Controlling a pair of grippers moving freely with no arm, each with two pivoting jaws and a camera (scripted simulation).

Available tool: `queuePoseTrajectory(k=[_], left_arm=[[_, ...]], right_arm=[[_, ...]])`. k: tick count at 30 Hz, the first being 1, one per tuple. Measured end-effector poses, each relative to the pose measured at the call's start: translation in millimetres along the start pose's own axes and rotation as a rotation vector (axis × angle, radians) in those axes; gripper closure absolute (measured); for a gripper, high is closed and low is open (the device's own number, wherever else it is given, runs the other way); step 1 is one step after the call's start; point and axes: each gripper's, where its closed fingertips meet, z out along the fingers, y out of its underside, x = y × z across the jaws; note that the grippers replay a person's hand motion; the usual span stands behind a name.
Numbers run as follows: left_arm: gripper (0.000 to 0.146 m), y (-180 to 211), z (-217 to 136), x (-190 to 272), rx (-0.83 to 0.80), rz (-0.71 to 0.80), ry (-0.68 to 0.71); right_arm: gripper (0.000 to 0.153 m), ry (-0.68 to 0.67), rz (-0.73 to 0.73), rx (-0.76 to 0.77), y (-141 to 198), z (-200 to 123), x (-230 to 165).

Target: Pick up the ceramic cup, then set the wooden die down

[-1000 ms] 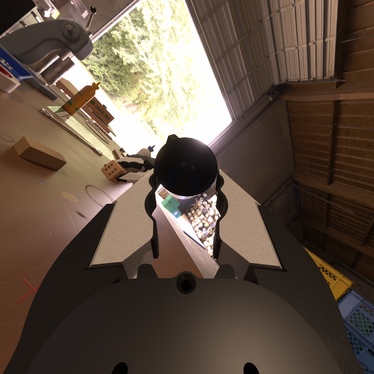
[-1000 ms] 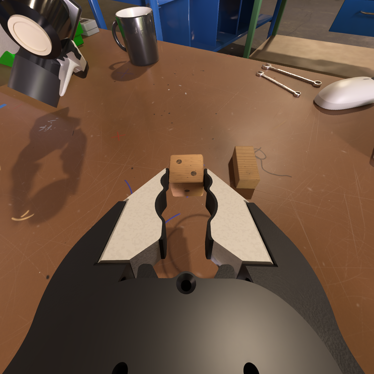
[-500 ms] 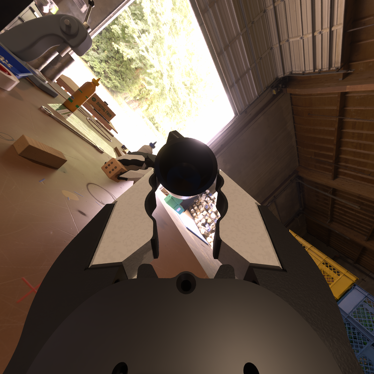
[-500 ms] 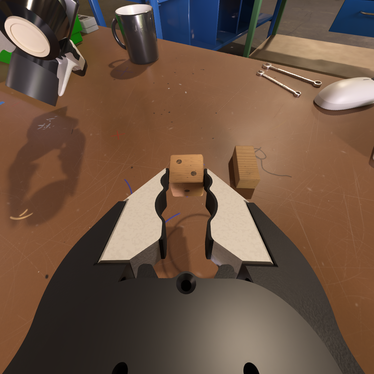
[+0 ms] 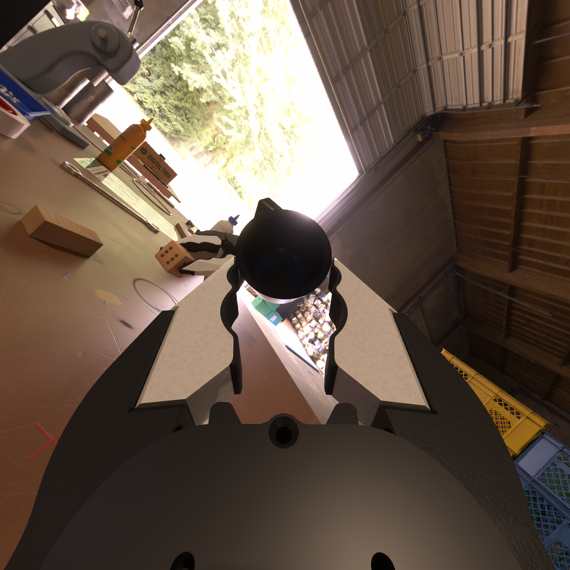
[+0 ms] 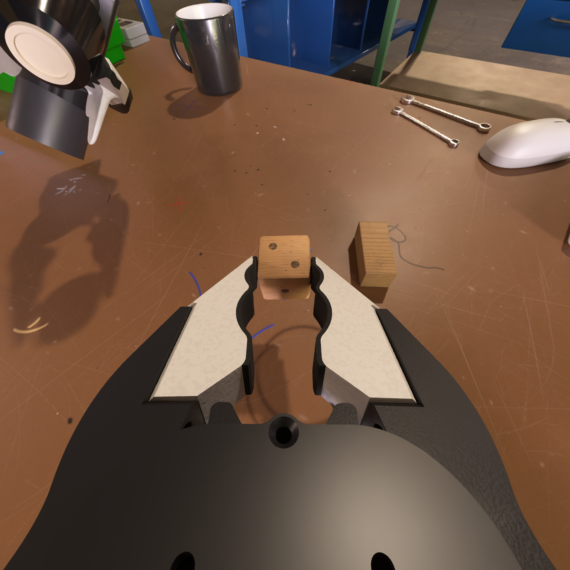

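Observation:
My left gripper (image 5: 283, 265) is shut on a glossy black cup (image 5: 283, 253), and I look into its dark mouth. In the right wrist view this cup (image 6: 43, 58) hangs tilted above the table's far left, its white base facing me, with one left finger (image 6: 100, 105) beside it. My right gripper (image 6: 283, 262) is shut on the wooden die (image 6: 283, 256), low over the brown table (image 6: 308, 172). I cannot tell whether the die touches the table. The die (image 5: 171, 257) also shows in the left wrist view.
A second dark mug (image 6: 209, 49) stands at the table's far edge. A wooden block (image 6: 374, 254) lies just right of the die. Two wrenches (image 6: 444, 117) and a white computer mouse (image 6: 527, 142) lie at the far right. An orange bottle (image 5: 123, 146) and a grey clamp (image 5: 71, 58) stand farther off.
The left gripper with the cup has drifted slightly up and to the left in the right wrist view. The right gripper and the die have not moved.

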Motion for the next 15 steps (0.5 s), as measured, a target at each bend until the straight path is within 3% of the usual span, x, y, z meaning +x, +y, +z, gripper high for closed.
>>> queuePoseTrajectory(k=[15], left_arm=[[0.088,5.1,2.5,-1.0,-0.030,0.024,-0.017]], right_arm=[[0.118,0.001,-0.003,-0.002,0.2,0.3,-0.3]])
